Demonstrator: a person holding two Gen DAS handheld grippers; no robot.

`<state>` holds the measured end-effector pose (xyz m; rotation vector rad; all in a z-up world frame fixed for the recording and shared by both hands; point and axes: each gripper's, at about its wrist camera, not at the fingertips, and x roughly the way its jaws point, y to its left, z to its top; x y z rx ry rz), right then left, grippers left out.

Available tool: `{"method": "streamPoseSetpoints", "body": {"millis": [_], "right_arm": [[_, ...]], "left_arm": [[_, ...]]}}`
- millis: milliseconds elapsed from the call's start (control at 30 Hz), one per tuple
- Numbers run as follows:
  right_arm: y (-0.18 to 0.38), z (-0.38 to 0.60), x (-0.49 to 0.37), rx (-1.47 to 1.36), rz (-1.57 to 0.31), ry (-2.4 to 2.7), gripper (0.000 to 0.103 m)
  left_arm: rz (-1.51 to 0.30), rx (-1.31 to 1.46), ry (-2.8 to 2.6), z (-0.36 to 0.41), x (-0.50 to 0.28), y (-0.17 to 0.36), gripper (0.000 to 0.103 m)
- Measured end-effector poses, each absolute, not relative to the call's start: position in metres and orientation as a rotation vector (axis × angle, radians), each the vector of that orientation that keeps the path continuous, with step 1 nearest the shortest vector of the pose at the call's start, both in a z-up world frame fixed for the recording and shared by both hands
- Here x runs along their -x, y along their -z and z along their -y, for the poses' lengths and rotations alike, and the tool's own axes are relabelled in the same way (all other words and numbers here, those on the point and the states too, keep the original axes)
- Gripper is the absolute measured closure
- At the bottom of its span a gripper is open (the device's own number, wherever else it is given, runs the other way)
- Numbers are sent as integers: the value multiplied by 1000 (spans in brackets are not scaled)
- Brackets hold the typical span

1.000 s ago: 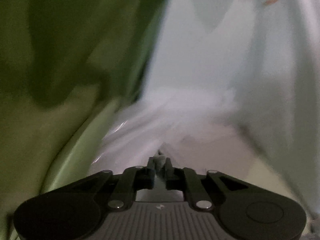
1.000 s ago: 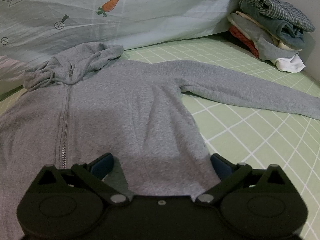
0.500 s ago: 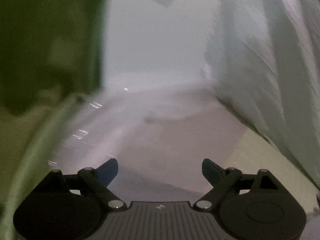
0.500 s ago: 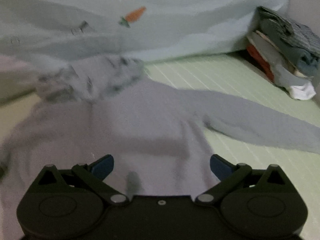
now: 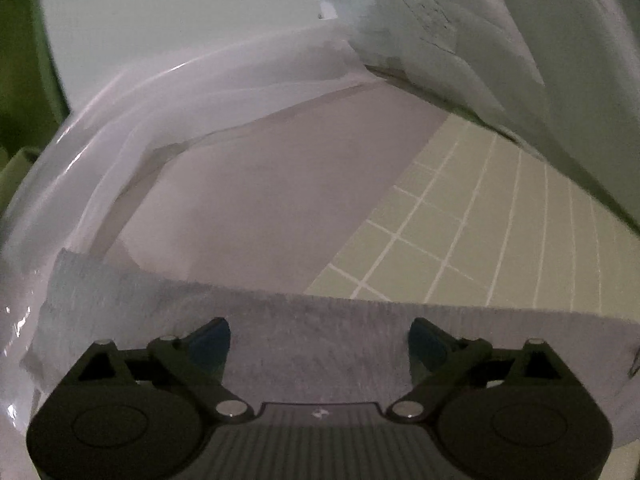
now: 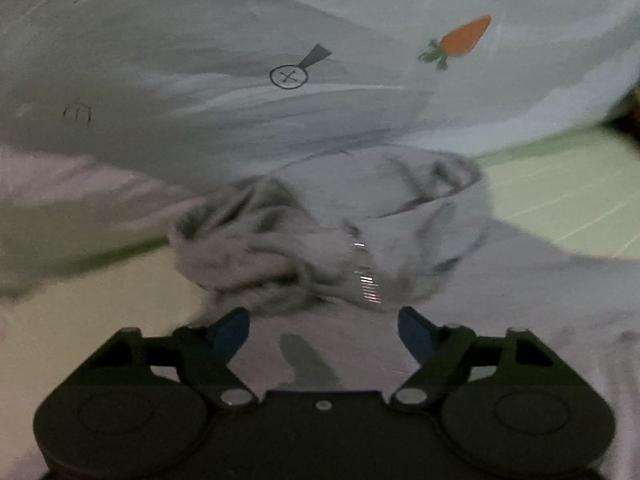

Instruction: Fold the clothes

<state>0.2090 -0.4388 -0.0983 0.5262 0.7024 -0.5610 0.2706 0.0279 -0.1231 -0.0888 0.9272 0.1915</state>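
Pale green bedding with a white grid pattern (image 5: 472, 216) covers the surface, and a big light blue quilt (image 6: 200, 80) is heaped along its far side. Printed on the quilt in the right wrist view are an orange carrot with green leaves (image 6: 460, 40) and a small black circle with a cross and a wedge-shaped tail (image 6: 296, 70); no readable writing or brand shows anywhere. A pale pinkish-white cloth or pillow (image 5: 260, 200) lies in folds beyond the left gripper, beside the quilt.

Spread flat on the green bedding is the grey zip-front fleece hoodie (image 6: 500, 300). Its fabric is soft and heathered. The hood (image 6: 332, 232) is bunched in crumpled folds at the top, near the quilt, with the metal zipper (image 6: 366, 276) glinting just below it. In the left wrist view a flat strip of the same grey fabric runs across the frame, with a straight edge against the bedding.

The right gripper (image 6: 324, 330) hangs over the hoodie's chest just below the hood; its blue-padded jaws are closing, with nothing pinched between them. The left gripper (image 5: 319, 340) hovers over the grey strip with its jaws opening very wide, the pads clear of the cloth.
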Motion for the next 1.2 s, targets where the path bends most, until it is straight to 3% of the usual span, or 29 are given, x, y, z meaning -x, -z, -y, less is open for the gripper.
{"method": "streamPoseSetpoints", "body": {"millis": [100,200,267,533,733,800,867,933,1000,1200], "right_arm": [[106,435,-226,-574,-721,550,34],[114,433,-240,-573,-757,572,62],[118,434,-241,-554,-772,590,94],[71,442,-196,-479,-663,557,103],[20,458,-163,-327,-561,601,103],[23,469,-165,-362,-606,578,92],[34,472,-171,-445,-652,560,36],[48,465,-179,-466,-656,570,13],[64,457,-192,-469,-659,571,1],[100,445,-225,-444,-711,612,0]], "left_arm": [[-922,68,-190,-25,-272,126,0],[-915,66,-188,-25,-273,128,0],[-910,62,-180,-25,-274,129,0],[-893,64,-187,-24,-271,128,0],[-897,68,-190,-25,-272,126,0],[-898,71,-195,-25,-272,126,0],[-899,73,-199,-25,-273,126,0],[-900,73,-199,-25,-273,126,0],[-899,72,-197,-25,-273,126,0],[-898,69,-190,-27,-272,126,0]]}}
